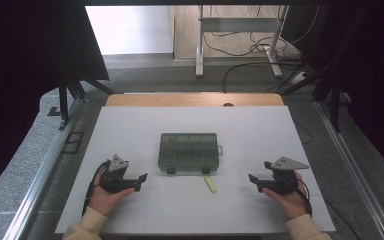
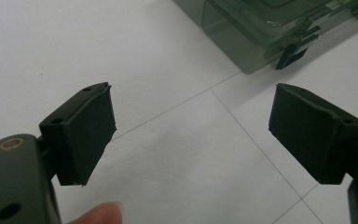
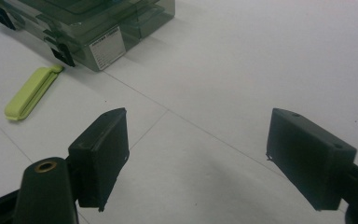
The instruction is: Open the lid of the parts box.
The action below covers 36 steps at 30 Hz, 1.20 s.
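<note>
Both grippers, left (image 1: 141, 178) and right (image 1: 253, 179), rest low in the frame with jaws spread and empty. Between them, at centre, sits the closed box (image 1: 188, 151), a green clip (image 1: 210, 184) just below it. Reaching for a latch, a jaw could knock the clip or shove the light box away.

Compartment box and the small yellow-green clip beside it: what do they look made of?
The dark-green see-through compartment box looks like smooth, tinted hard plastic: inner dividers show through the lid, and it has black latches and a white label. The flat yellow-green clip looks like matte opaque plastic, though rubber cannot be ruled out.
</note>
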Each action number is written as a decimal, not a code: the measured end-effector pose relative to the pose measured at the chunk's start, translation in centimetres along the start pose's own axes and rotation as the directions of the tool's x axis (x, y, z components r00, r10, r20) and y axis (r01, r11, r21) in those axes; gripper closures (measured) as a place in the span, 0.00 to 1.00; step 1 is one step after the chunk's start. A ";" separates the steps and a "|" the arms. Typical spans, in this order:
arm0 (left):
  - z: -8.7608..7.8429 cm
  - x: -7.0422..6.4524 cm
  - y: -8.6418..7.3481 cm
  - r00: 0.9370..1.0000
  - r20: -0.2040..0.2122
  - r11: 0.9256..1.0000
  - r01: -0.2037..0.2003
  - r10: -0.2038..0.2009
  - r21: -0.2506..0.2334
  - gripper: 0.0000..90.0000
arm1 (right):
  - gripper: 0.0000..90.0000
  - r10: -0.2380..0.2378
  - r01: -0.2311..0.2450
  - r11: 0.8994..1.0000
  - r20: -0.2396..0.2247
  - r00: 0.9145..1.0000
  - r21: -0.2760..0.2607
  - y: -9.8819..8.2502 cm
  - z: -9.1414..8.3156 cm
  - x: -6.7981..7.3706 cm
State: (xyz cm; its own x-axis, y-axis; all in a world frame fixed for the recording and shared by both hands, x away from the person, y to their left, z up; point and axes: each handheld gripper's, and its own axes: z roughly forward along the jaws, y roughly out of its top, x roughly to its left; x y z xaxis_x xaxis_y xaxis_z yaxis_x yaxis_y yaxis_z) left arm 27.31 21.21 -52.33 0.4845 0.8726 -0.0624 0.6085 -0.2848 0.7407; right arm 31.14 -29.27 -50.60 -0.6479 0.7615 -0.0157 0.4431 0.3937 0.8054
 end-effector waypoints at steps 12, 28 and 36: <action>0.0 0.2 -0.1 1.000 0.031 1.000 0.004 -0.005 0.008 0.18 | 0.23 0.011 -0.011 1.000 0.000 1.000 -0.006 0.2 -0.1 0.2; 0.7 0.3 0.2 0.997 0.076 0.999 0.000 -0.003 0.039 0.37 | 0.23 0.006 -0.006 1.000 -0.004 1.000 0.000 0.2 0.2 0.3; 1.3 0.2 1.3 0.978 0.209 0.998 -0.014 0.000 0.064 0.79 | 0.23 0.000 0.000 1.000 -0.006 1.000 0.000 0.4 0.4 0.3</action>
State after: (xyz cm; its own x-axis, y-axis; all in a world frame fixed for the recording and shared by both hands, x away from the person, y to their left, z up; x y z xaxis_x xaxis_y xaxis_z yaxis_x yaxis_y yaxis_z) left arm 29.04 20.45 -52.23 0.6049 0.7706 -0.2006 0.6408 -0.3215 0.6972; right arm 31.40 -28.69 -50.58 -0.6515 0.7586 -0.0120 0.4431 0.3934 0.8055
